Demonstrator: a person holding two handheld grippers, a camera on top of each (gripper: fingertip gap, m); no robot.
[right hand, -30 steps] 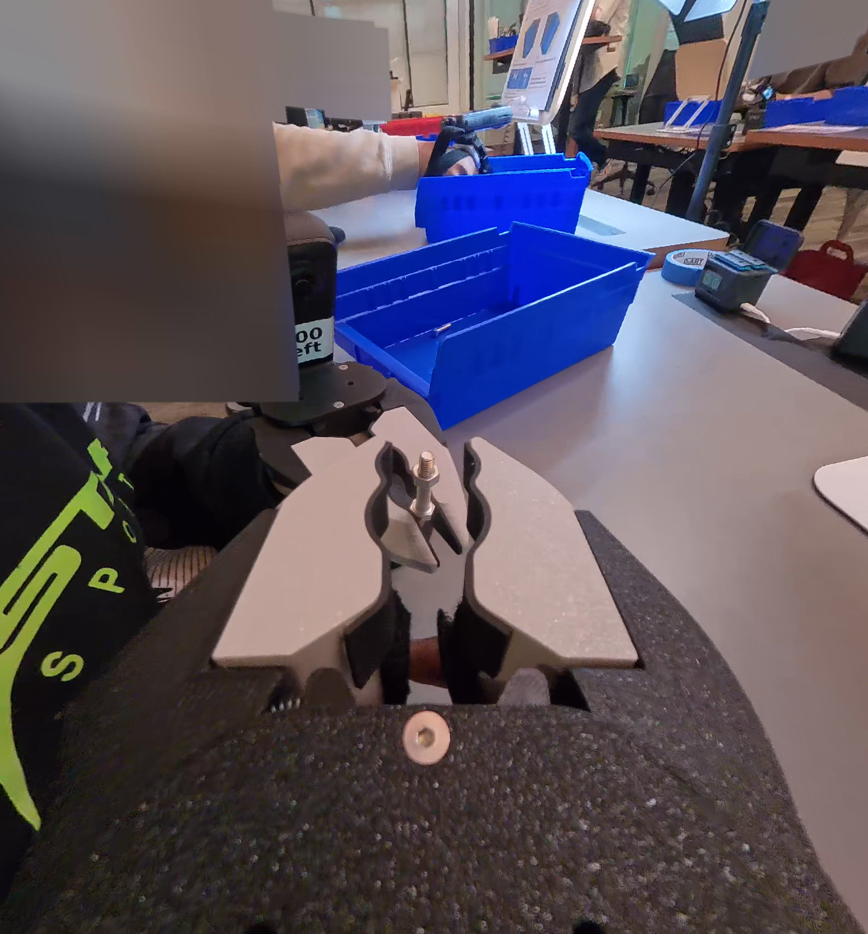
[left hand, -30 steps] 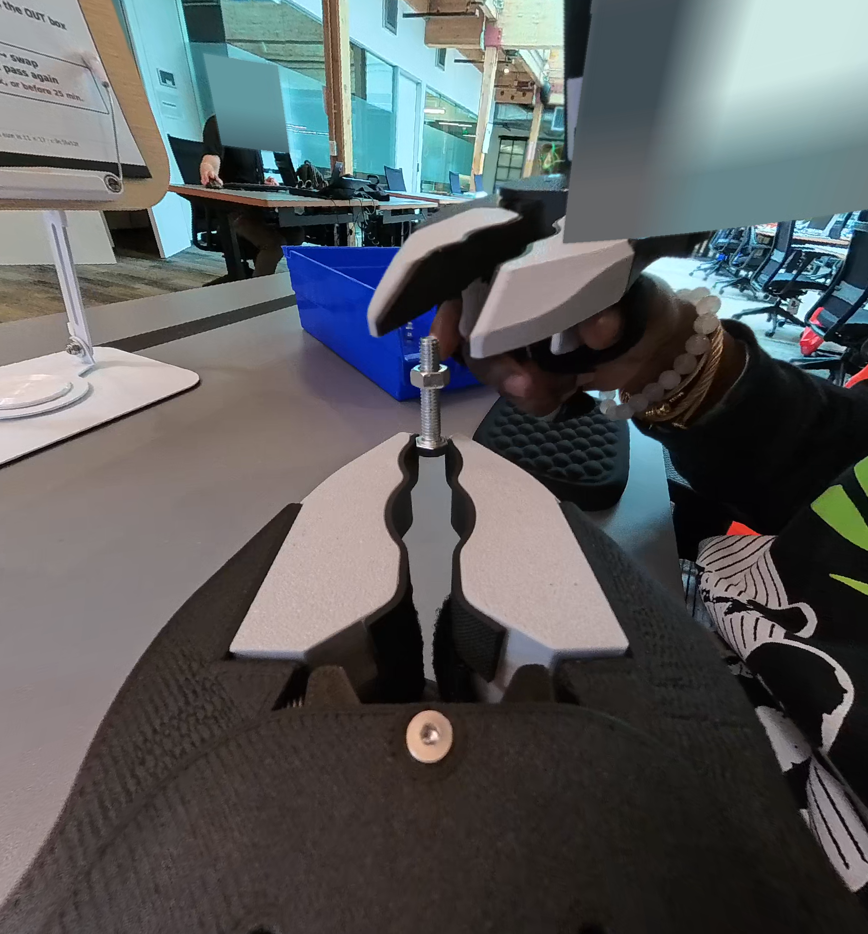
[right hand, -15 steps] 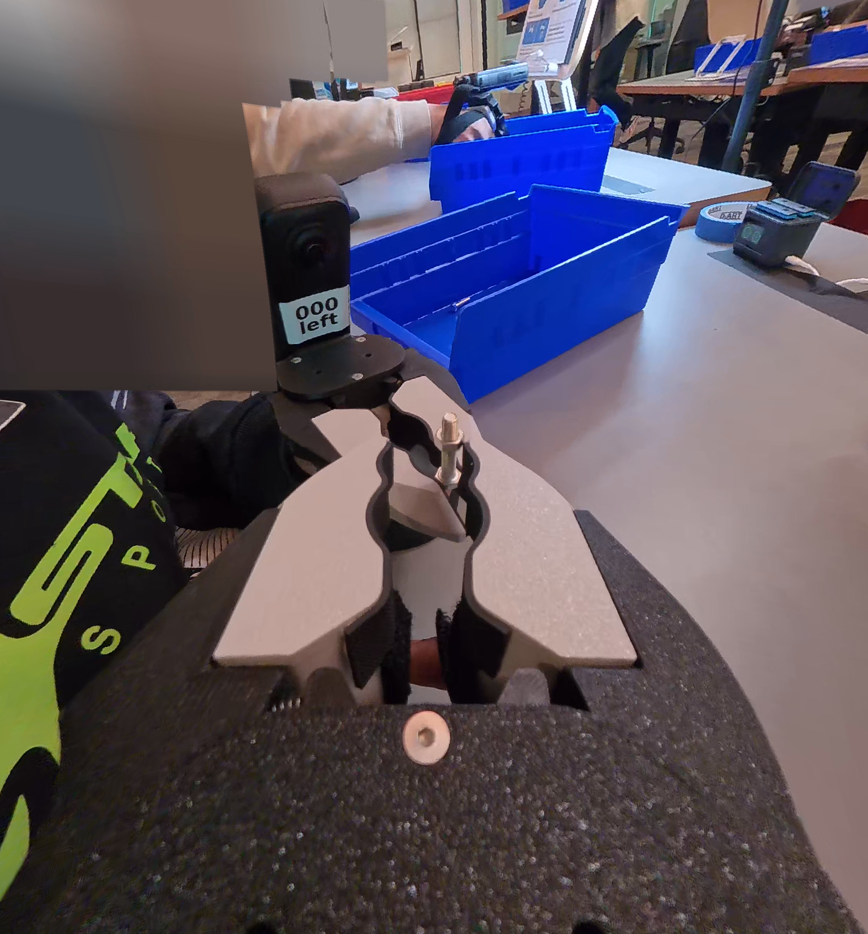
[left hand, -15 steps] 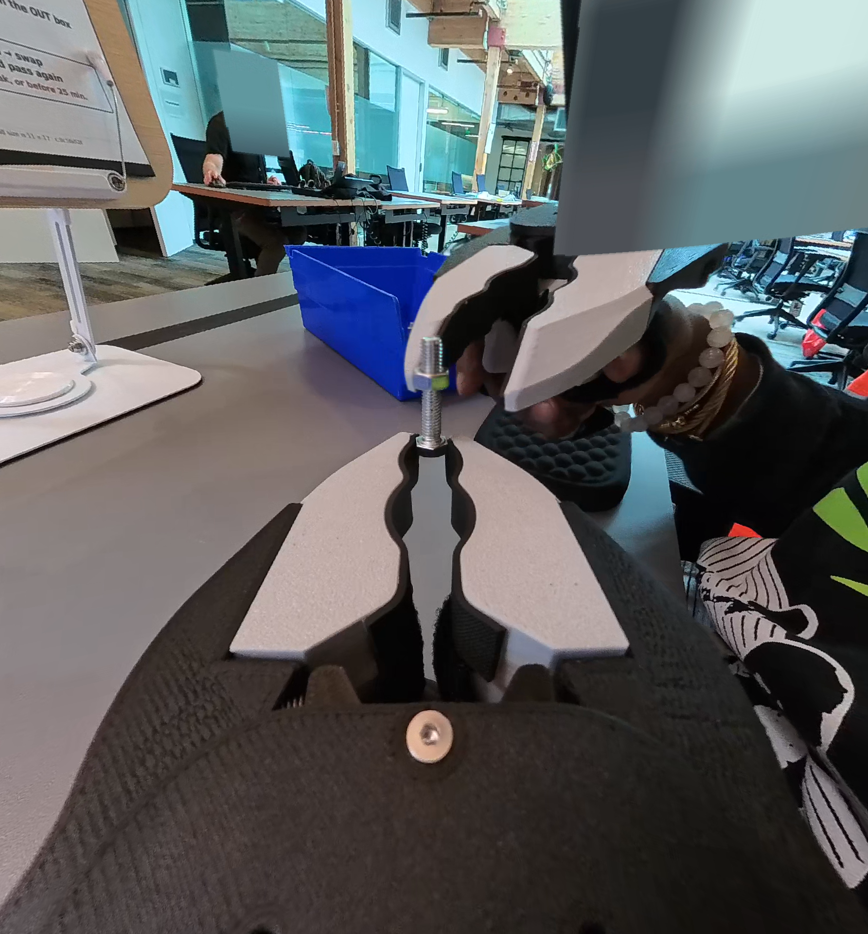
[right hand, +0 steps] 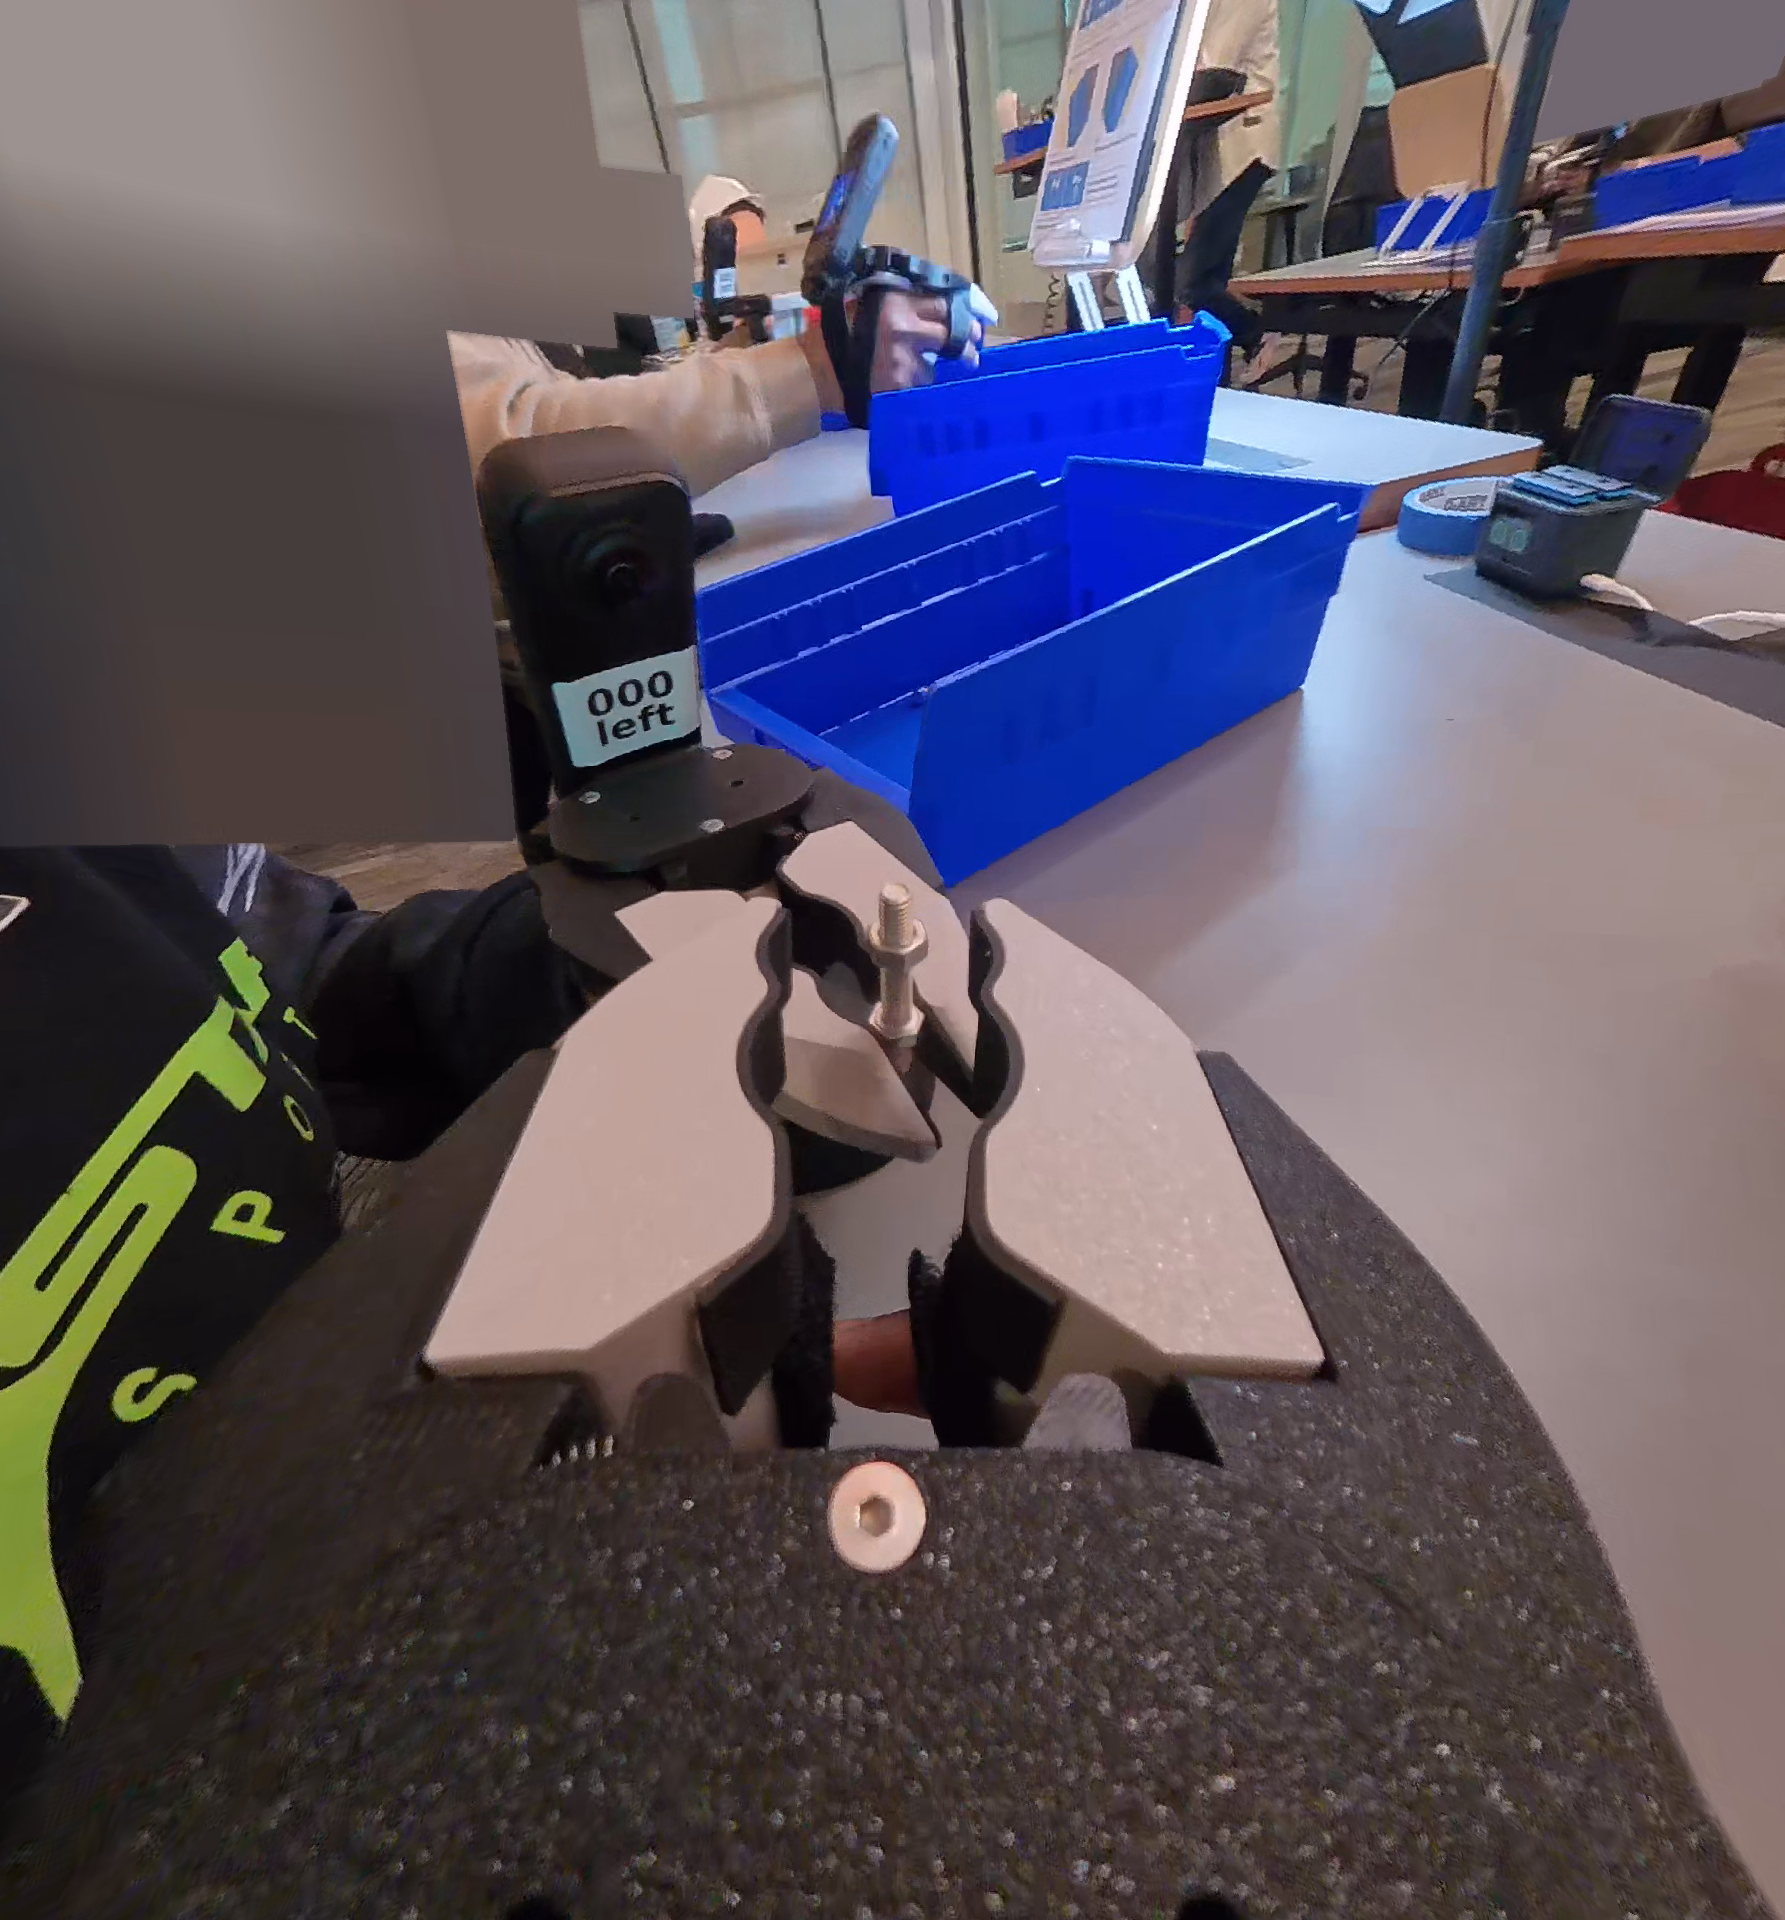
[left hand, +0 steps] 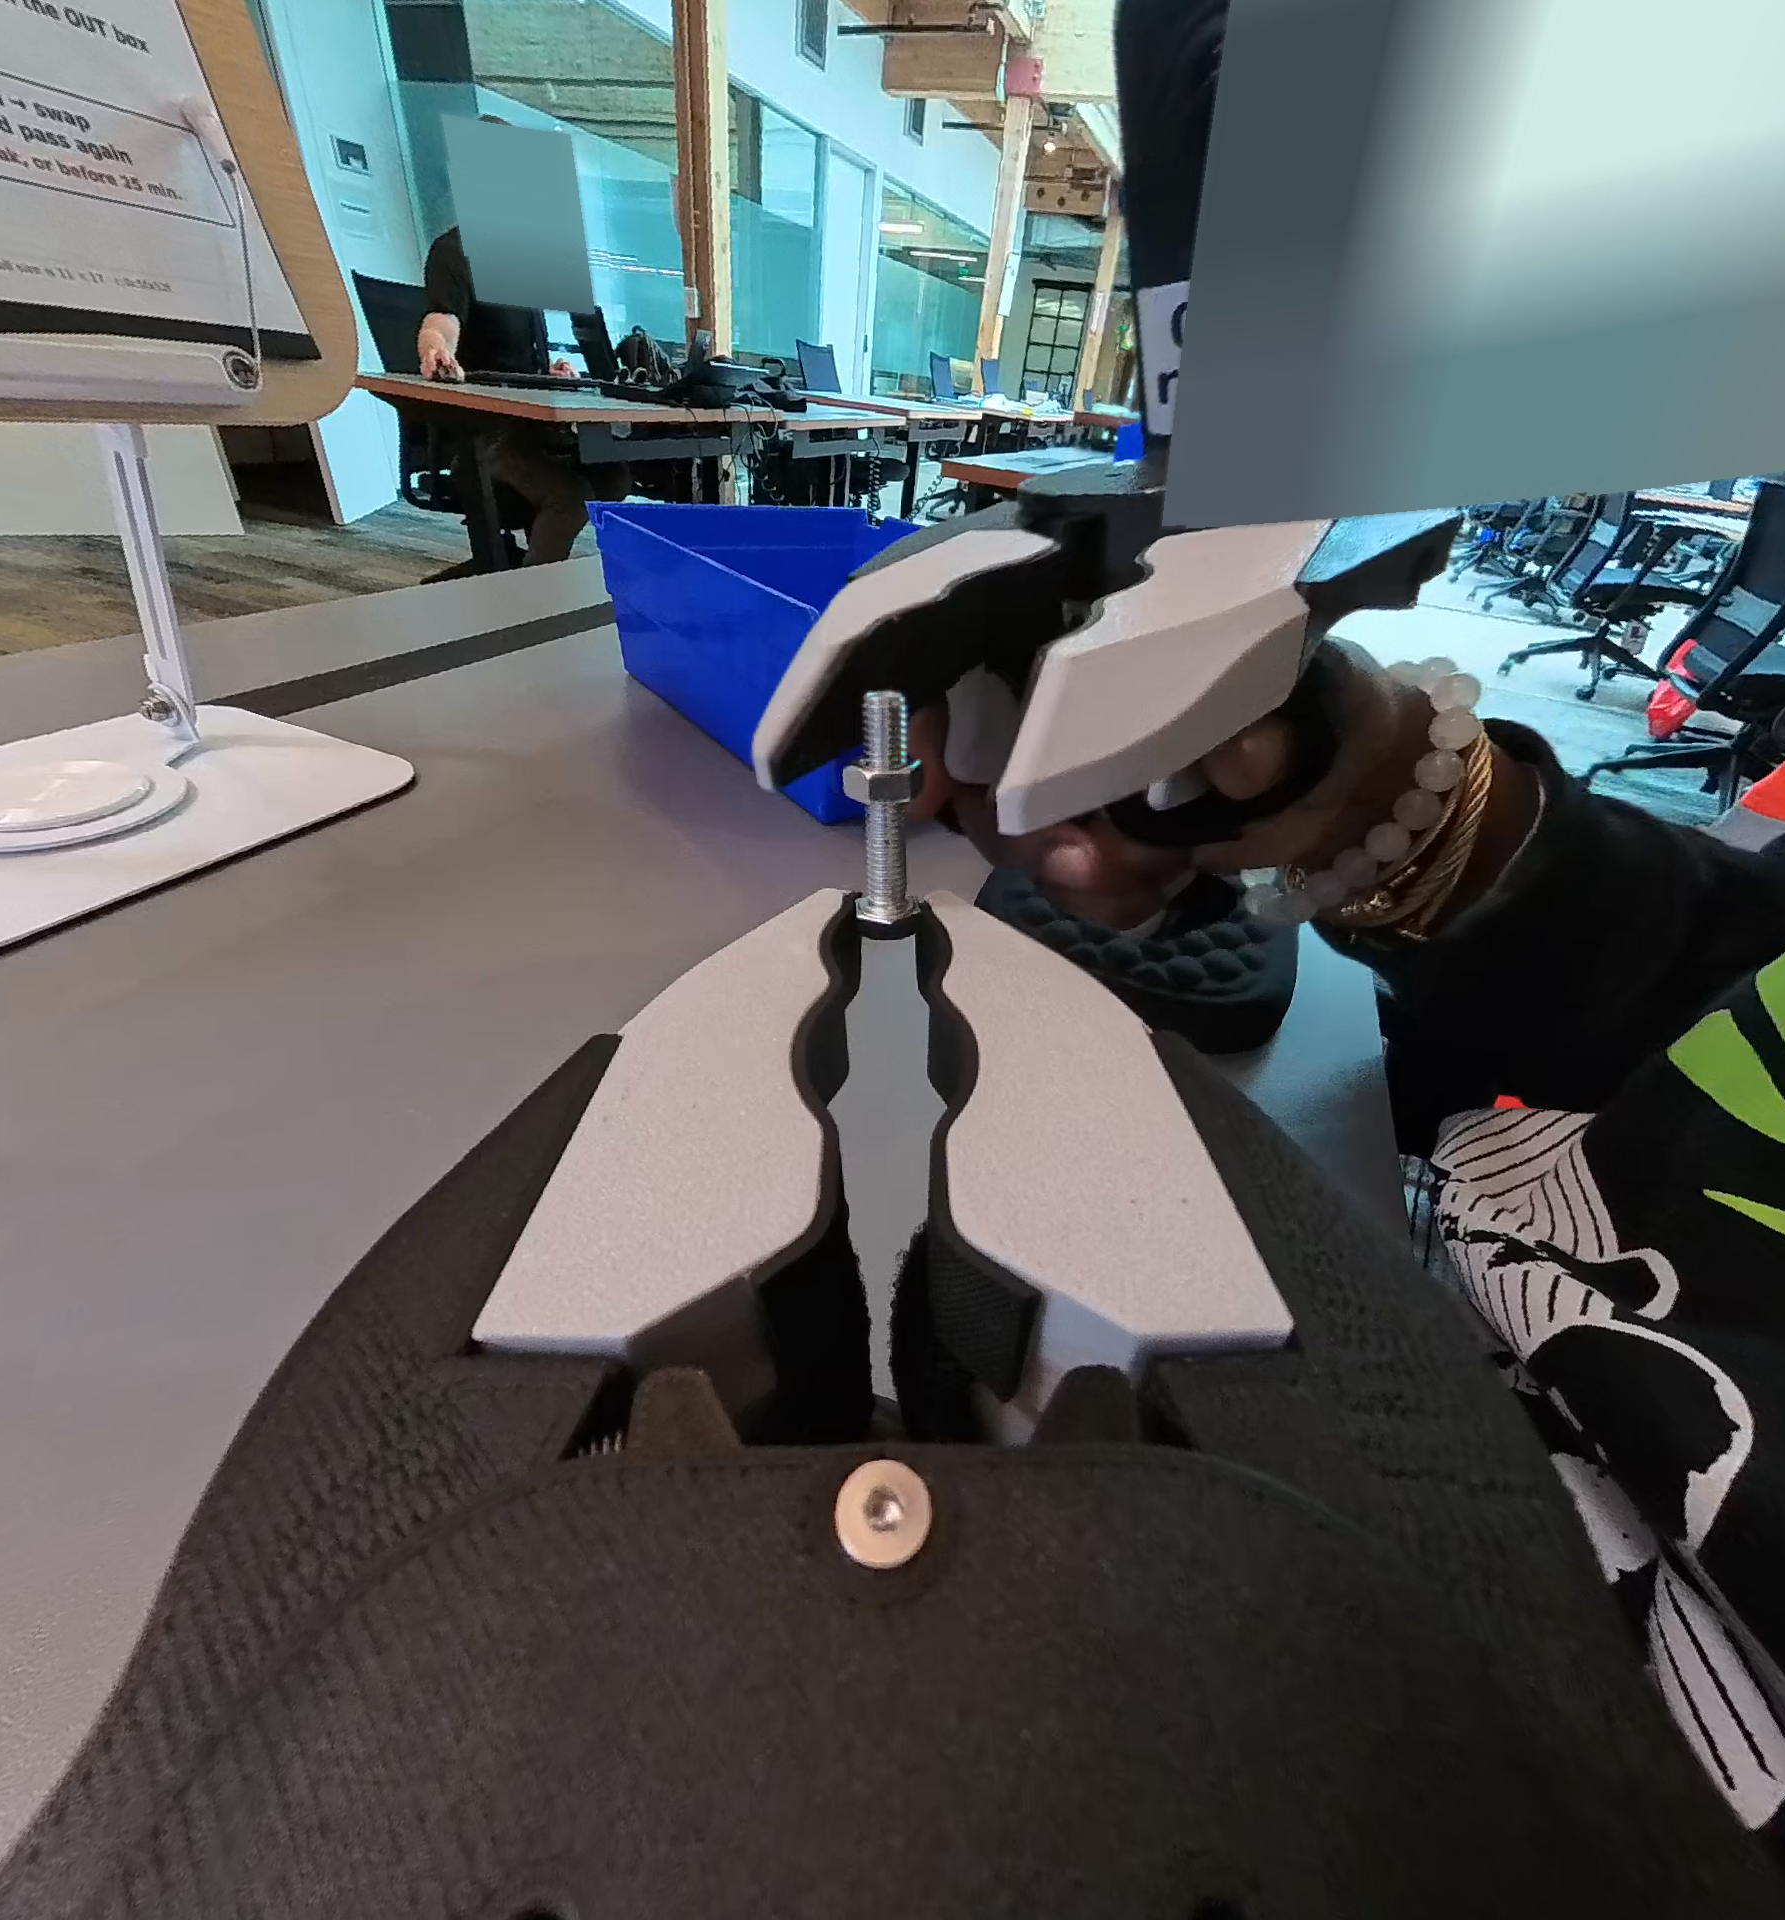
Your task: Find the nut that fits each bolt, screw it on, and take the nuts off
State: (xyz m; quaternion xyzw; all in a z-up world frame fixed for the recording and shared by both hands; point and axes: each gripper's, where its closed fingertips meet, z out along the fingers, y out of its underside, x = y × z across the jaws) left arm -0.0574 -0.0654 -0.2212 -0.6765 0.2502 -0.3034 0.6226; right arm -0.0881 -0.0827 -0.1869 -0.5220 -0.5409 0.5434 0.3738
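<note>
Currently left gripper (left hand: 886,914) clamps the bolt (left hand: 884,831) upright by its head; right gripper (left hand: 893,743), parted, brackets the nut (left hand: 882,781) mid-shank from beside.

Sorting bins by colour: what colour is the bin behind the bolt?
Blue bin, clearest in the right wrist view.

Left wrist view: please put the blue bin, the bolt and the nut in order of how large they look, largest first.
1. blue bin, though partly hidden by the right gripper
2. bolt
3. nut, threaded on the bolt
</note>
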